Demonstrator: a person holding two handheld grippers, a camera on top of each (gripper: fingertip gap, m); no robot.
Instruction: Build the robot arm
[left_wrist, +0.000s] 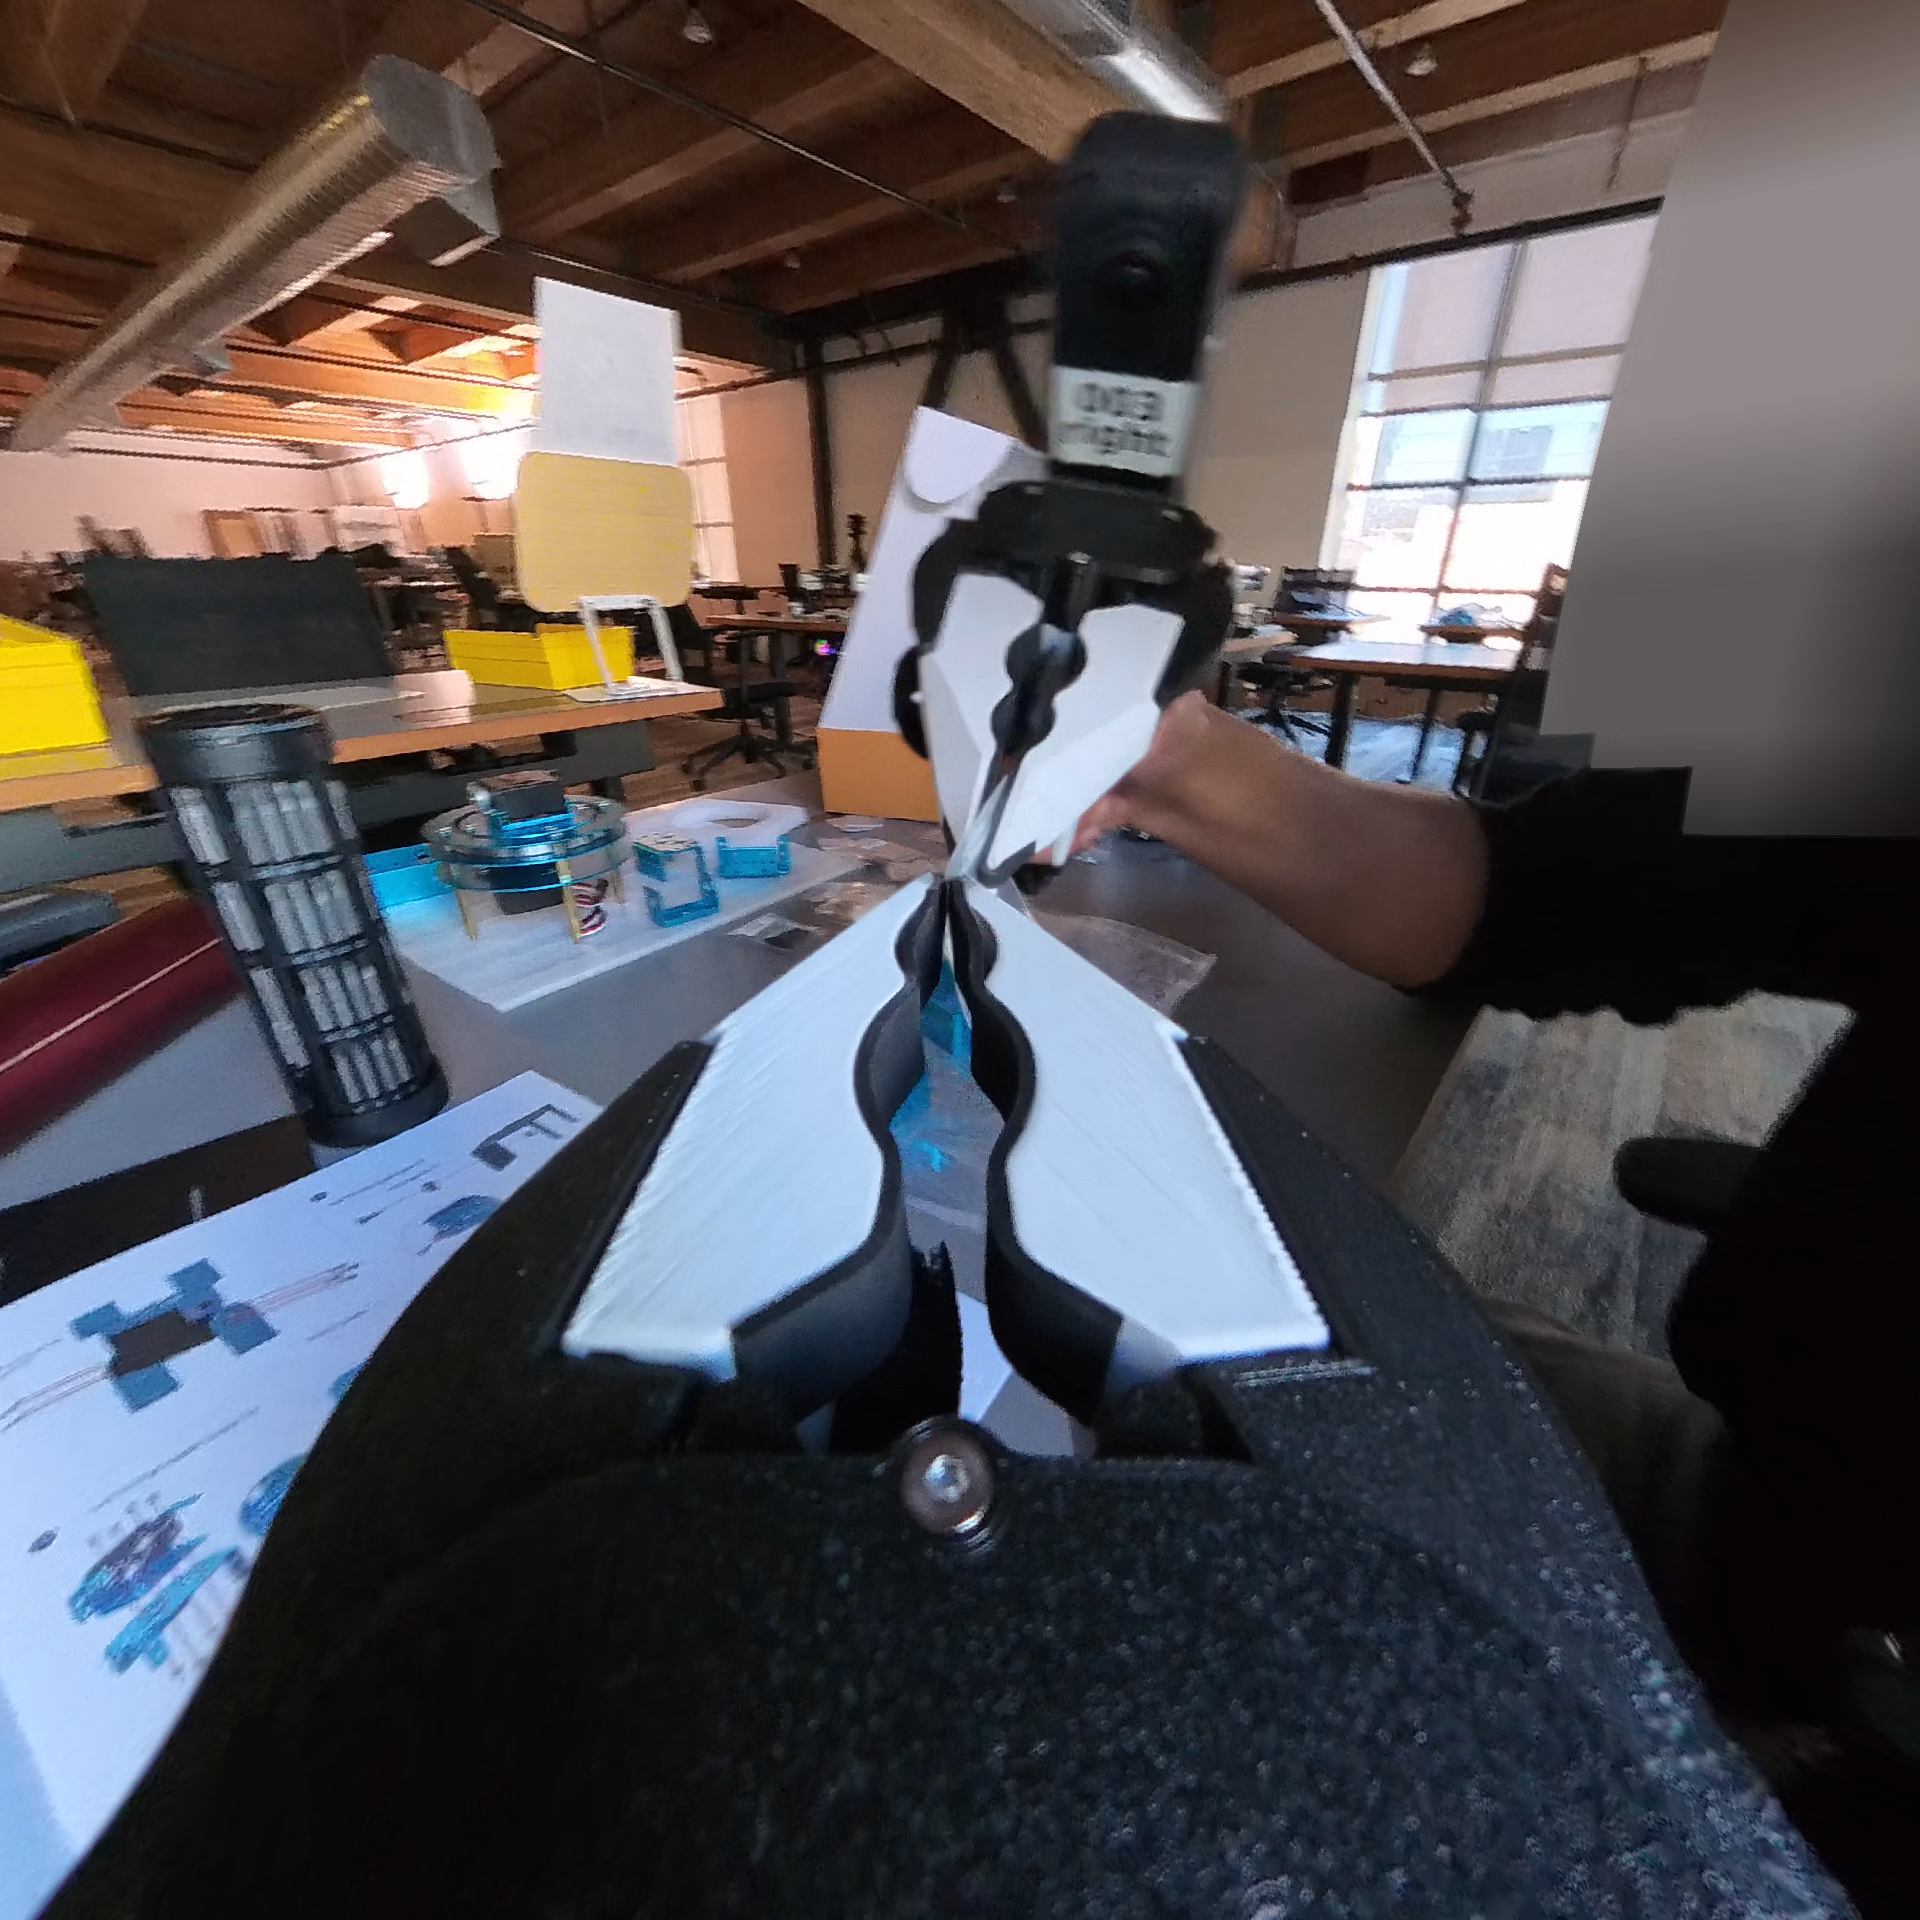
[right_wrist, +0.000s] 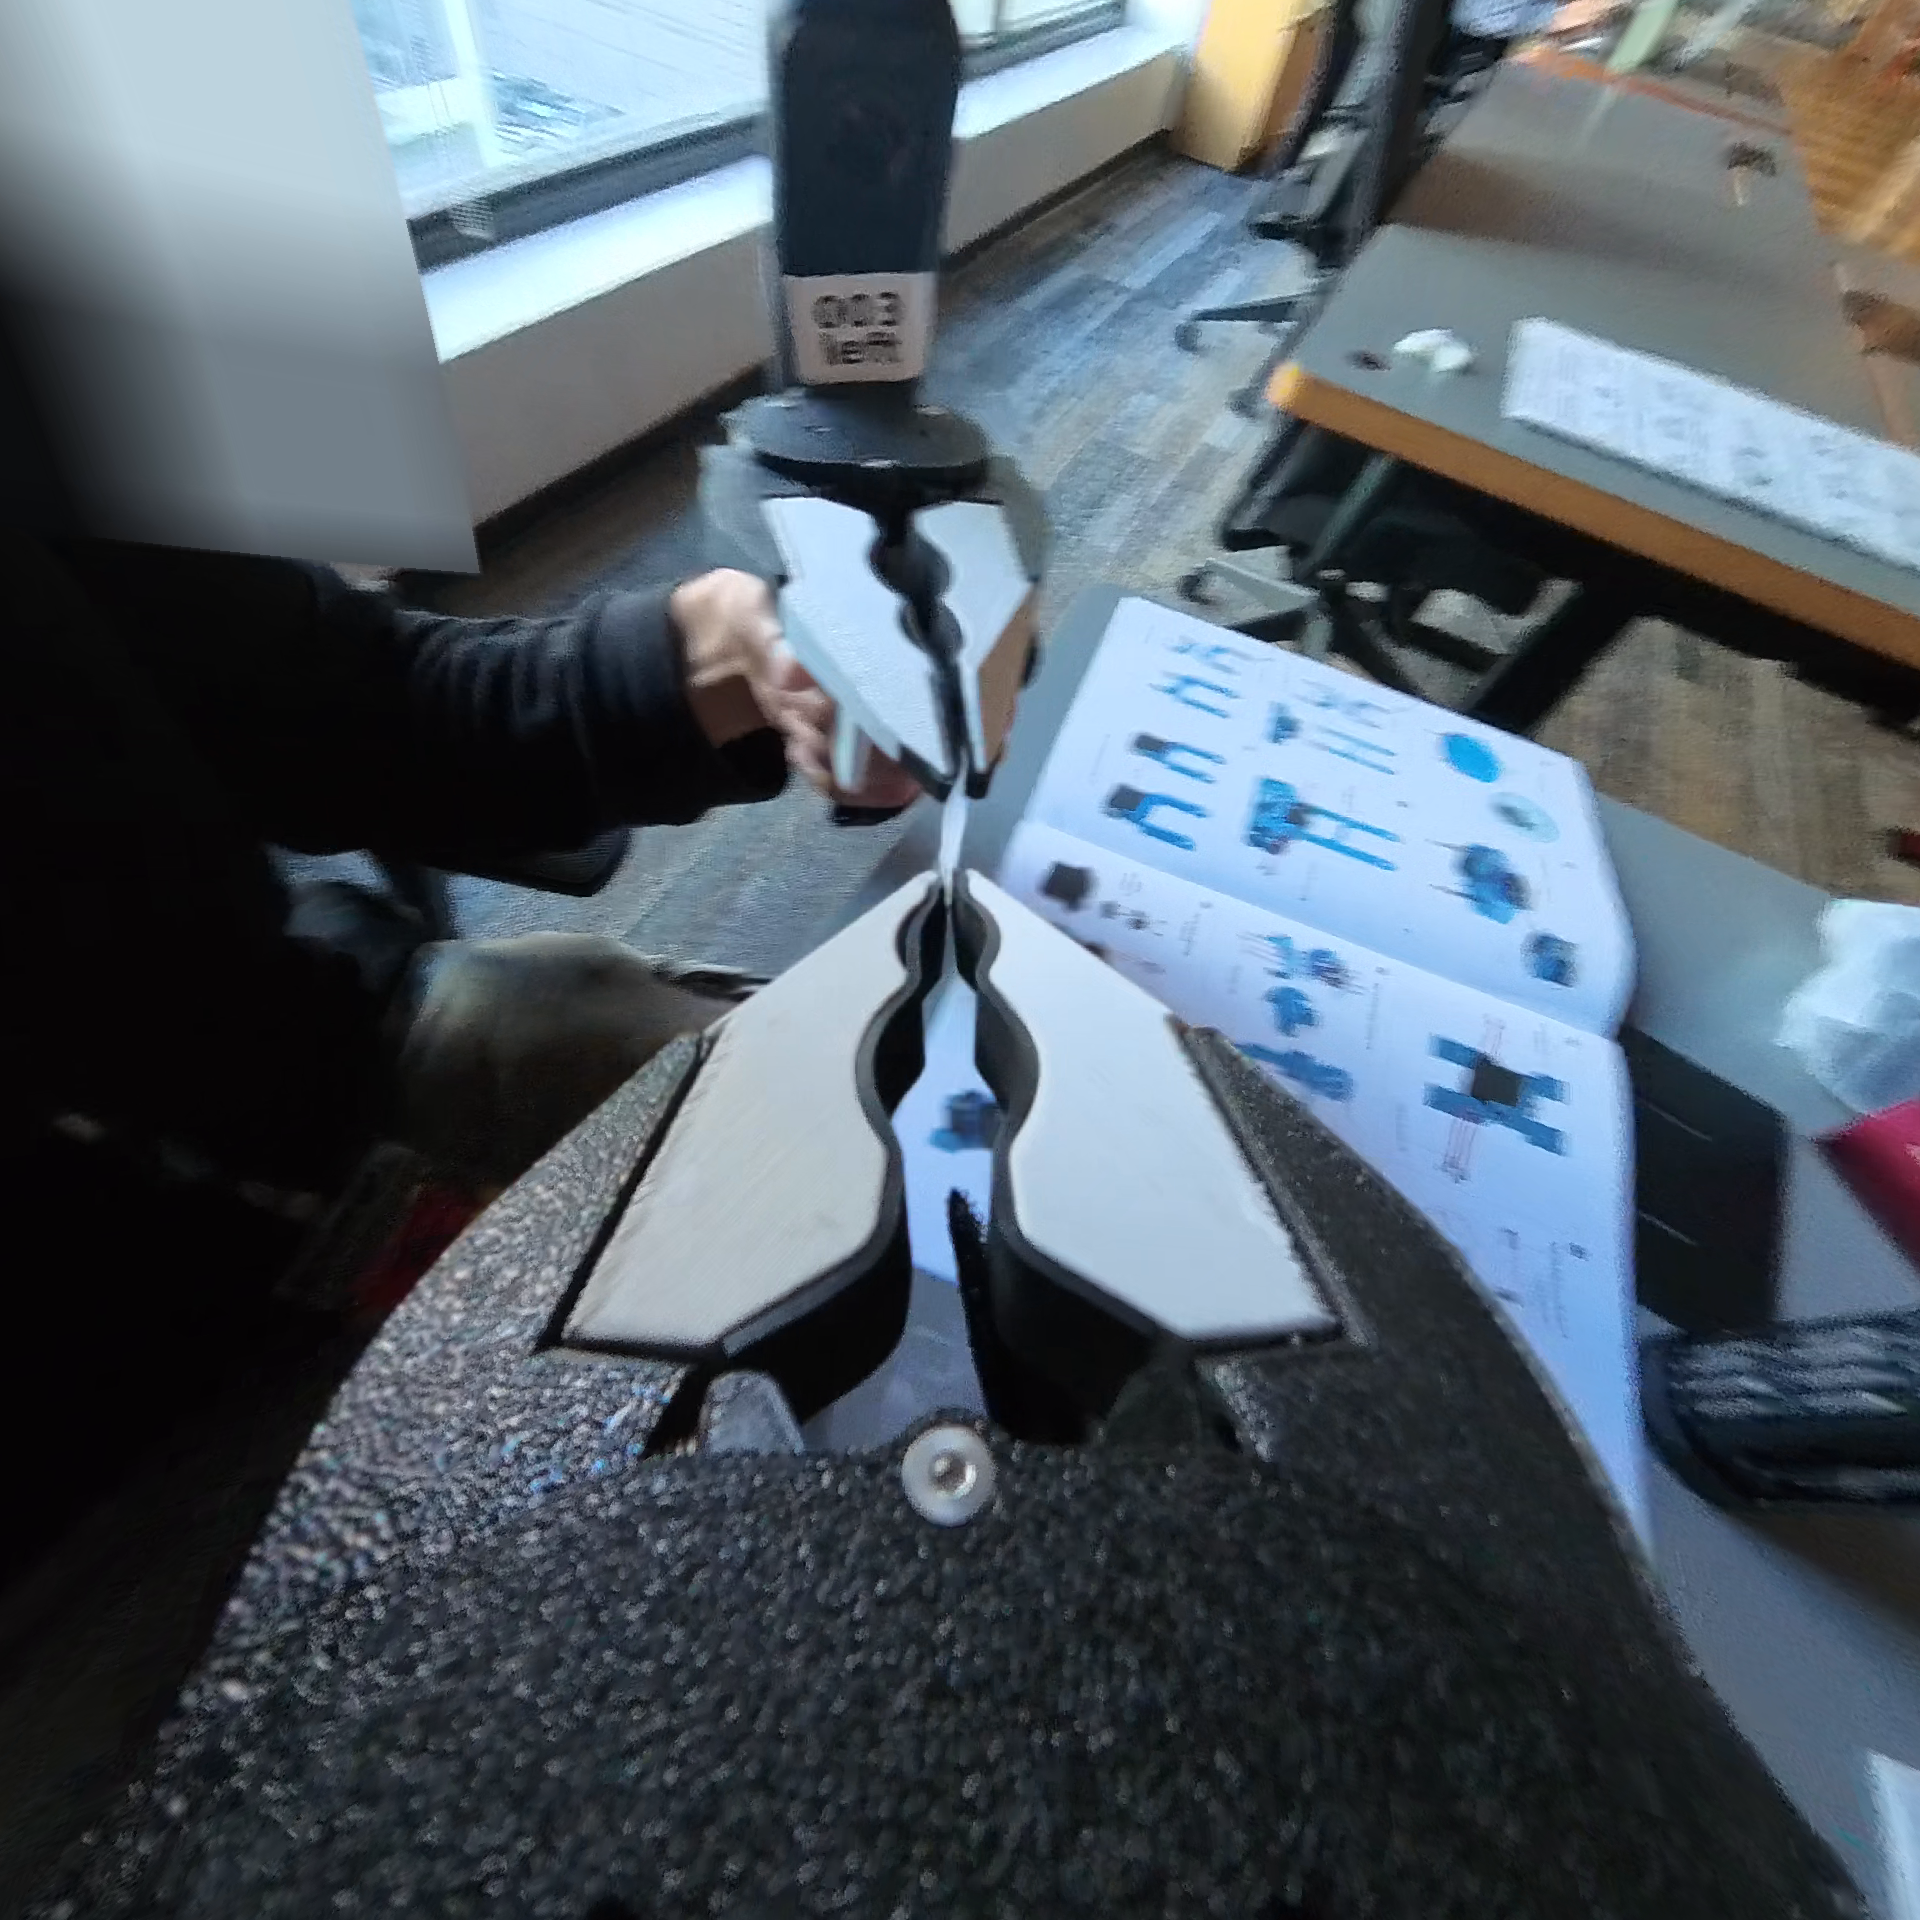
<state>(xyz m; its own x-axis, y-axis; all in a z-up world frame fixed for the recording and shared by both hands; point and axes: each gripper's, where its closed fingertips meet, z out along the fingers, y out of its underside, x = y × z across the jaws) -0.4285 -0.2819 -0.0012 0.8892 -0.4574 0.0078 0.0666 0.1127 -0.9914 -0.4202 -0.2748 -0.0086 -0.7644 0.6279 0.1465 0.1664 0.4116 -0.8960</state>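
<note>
My two grippers meet tip to tip above a grey table (left_wrist: 644, 1018). A thin pale strip (right_wrist: 951, 831), seen edge-on and blurred, spans the short gap between them. My left gripper (left_wrist: 948, 896) is shut with its tips pinching one end of the strip. My right gripper (right_wrist: 951, 888) is shut on the other end. In the left wrist view the right gripper (left_wrist: 982, 857) points down at my tips, held by a hand (left_wrist: 1278, 831). In the right wrist view the left gripper (right_wrist: 964, 779) faces mine, also held by a hand (right_wrist: 748, 675). What the strip is made of I cannot tell.
An open picture booklet (right_wrist: 1351, 883) lies on the table below the grippers. A black mesh cylinder (left_wrist: 291, 925) stands at the left. Blue metal brackets (left_wrist: 681, 883) and a round blue and clear assembly (left_wrist: 525, 842) sit on a white sheet. A clear bag (left_wrist: 1132, 956) lies nearby. The tips of both grippers are at nearly the same place. Left tips and right tips are each some 30 cm from the black mesh cylinder (left_wrist: 291, 925).
</note>
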